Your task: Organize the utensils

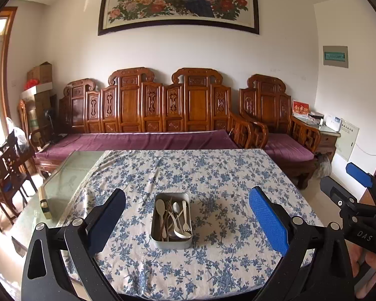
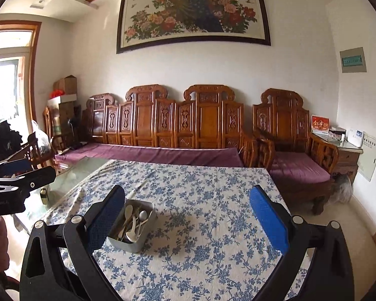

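A metal tin (image 1: 171,240) stands on the blue-flowered tablecloth (image 1: 213,175). In it lie several utensils (image 1: 174,215): spoons, forks and brown chopsticks. My left gripper (image 1: 186,217) is open and empty, held above the table's near edge with the tin between its fingers in view. The tin also shows in the right wrist view (image 2: 127,243), beside the left finger. My right gripper (image 2: 186,215) is open and empty above the cloth, to the right of the tin. The right gripper shows at the right edge of the left wrist view (image 1: 348,183).
The table's bare glass part (image 1: 70,175) lies to the left of the cloth. A carved wooden sofa (image 1: 148,115) with purple cushions stands behind the table, an armchair (image 1: 275,125) to its right. Wooden chairs (image 1: 7,170) stand at the left.
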`<state>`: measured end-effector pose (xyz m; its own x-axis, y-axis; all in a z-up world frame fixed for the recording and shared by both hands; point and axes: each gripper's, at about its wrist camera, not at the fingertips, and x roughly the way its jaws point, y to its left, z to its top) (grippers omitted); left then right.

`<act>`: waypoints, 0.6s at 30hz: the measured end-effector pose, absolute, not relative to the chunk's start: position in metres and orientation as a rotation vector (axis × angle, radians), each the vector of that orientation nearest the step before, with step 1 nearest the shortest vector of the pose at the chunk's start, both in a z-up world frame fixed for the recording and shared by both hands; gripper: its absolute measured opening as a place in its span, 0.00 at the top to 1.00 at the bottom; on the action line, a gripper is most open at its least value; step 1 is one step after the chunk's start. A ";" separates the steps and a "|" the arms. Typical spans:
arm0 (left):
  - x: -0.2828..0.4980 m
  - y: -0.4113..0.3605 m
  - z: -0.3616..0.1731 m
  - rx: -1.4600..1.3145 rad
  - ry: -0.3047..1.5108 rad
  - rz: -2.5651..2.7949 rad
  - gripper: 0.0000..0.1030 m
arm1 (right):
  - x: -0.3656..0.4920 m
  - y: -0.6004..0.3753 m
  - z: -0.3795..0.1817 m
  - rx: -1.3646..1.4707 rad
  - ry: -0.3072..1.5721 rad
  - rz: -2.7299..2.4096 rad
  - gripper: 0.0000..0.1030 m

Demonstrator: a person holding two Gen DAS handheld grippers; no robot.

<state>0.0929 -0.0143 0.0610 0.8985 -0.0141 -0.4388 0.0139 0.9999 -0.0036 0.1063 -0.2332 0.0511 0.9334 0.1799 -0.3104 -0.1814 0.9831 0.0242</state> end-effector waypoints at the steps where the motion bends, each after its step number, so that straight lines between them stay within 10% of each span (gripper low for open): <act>1: 0.091 -0.014 0.062 -0.001 0.449 -0.014 0.08 | 0.105 -0.234 0.053 -0.003 0.313 0.185 0.03; 18: 0.085 -0.010 0.061 -0.002 0.443 -0.008 0.08 | 0.103 -0.236 0.049 0.000 0.316 0.179 0.03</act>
